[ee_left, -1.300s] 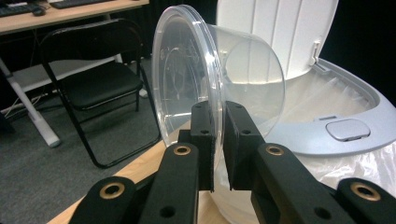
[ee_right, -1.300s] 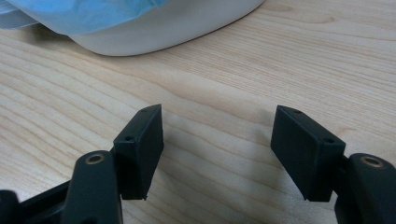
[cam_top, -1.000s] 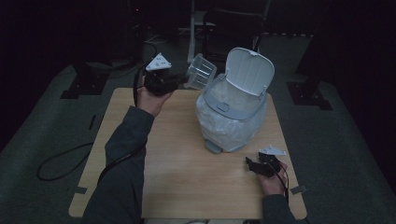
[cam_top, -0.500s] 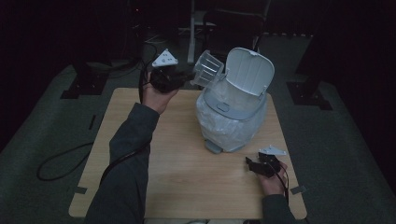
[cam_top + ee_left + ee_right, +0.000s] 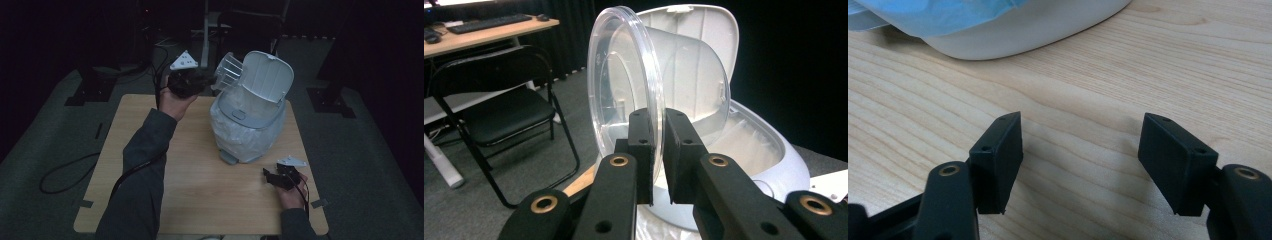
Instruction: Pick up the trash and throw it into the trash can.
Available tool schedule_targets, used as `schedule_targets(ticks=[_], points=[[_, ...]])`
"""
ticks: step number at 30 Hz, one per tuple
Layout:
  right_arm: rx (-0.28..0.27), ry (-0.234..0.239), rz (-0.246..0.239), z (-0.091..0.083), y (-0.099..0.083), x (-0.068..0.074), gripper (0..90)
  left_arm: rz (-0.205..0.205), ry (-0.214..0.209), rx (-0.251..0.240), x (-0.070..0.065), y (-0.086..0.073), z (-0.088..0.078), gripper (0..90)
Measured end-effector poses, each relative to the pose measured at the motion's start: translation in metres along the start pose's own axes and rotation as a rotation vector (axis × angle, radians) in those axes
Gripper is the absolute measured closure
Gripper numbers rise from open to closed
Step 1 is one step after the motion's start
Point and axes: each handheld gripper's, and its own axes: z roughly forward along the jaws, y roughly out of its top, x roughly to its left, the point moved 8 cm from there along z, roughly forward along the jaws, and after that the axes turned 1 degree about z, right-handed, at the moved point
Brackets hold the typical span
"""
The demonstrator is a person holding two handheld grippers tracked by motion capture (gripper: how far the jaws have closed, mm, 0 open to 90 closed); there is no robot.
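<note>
A clear plastic cup (image 5: 229,71) hangs on its side beside the raised lid of a white bin (image 5: 250,120), its mouth turned toward the left hand. My left gripper (image 5: 212,79) is shut on the cup's rim; in the left gripper view the two pads pinch the rim of the cup (image 5: 624,80) at my left gripper (image 5: 659,150), with the bin's open lid (image 5: 704,55) and bag-lined mouth behind. My right gripper (image 5: 270,177) rests low at the table's front right, jaws open and nothing between them; in the right gripper view my right gripper (image 5: 1080,150) faces bare wood.
The bin stands on a wooden table (image 5: 190,185), lined with a pale plastic bag (image 5: 938,12) over its base. A black folding chair (image 5: 504,110) and a desk stand beyond the table's far side. Cables trail over the dark floor at left.
The left hand has carried the cup to the right and slightly up, from left of the bin to next to its open lid. The right hand has stayed put.
</note>
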Motion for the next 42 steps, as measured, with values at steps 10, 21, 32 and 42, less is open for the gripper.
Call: schedule_targets(ticks=[10, 21, 32, 42], points=[[0.0, 0.001, 0.0, 0.0, 0.0, 0.0, 33.3, 0.008, -0.02, 0.001, -0.009, 0.007, 0.009, 84.2], [0.001, 0.002, -0.002, 0.0, 0.0, 0.0, 33.1, 0.02, -0.046, 0.009, -0.019, 0.011, 0.023, 84.2], [0.001, 0.004, -0.004, 0.0, 0.0, 0.001, 32.8, 0.02, -0.074, 0.01, -0.03, 0.013, 0.034, 84.2], [0.001, 0.005, -0.006, 0.0, 0.0, 0.001, 32.2, -0.016, -0.115, 0.005, -0.027, 0.011, 0.039, 68.9]])
